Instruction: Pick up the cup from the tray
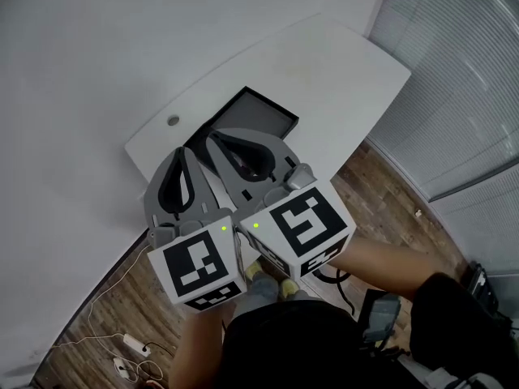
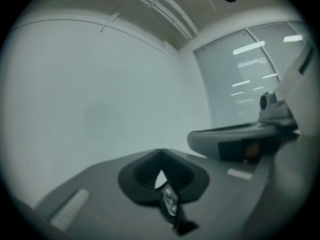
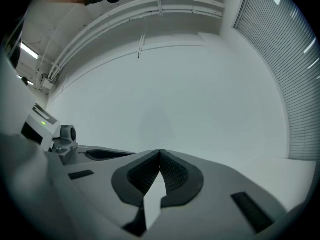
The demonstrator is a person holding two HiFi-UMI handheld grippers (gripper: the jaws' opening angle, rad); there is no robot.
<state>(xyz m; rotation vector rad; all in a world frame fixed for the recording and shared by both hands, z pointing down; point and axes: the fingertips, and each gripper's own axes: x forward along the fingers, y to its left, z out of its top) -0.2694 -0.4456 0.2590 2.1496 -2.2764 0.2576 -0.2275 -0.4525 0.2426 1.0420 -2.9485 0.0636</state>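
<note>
The left gripper (image 1: pixel 185 154) and right gripper (image 1: pixel 213 137) are both found closed on nothing, the black tray (image 1: pixel 261 112) is seen on the white table (image 1: pixel 340 63) just beyond the right gripper's tips, judged the nearer, and no cup is made out in any view.

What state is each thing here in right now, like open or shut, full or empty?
Left tool: shut, nothing between its jaws.
Right tool: shut, nothing between its jaws.
Tray: lying flat on the table; the part that shows is bare, and the rest is hidden behind the tools.
Window blinds: lowered.
Cup: not in view.
</note>
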